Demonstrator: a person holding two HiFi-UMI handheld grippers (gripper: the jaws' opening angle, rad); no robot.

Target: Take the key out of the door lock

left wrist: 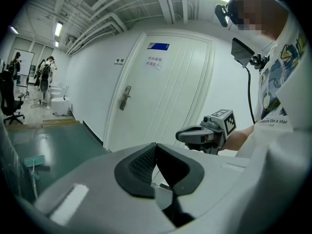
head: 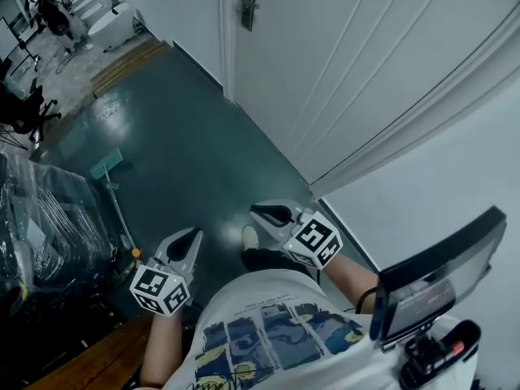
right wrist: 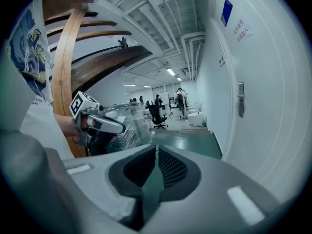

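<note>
The white door [head: 366, 63] stands shut at the upper right of the head view, with its metal lock plate [head: 248, 0] at the top edge. That lock plate [left wrist: 125, 97] also shows in the left gripper view, and the lock plate [right wrist: 241, 99] in the right gripper view; the key is too small to make out. My left gripper [head: 195, 232] and right gripper [head: 253, 210] hang low by the person's waist, far from the lock. The left gripper [left wrist: 156, 146] is shut and holds nothing. The right gripper [right wrist: 156, 148] is also shut and holds nothing.
A green floor tool [head: 110, 173] lies on the dark green floor [head: 187, 136]. Plastic-wrapped goods [head: 49, 226] and an office chair [head: 24, 108] stand at the left, with a wooden board [head: 89, 364] at the bottom left. A screen [head: 439, 270] hangs at the person's chest. People stand far down the corridor [right wrist: 181, 99].
</note>
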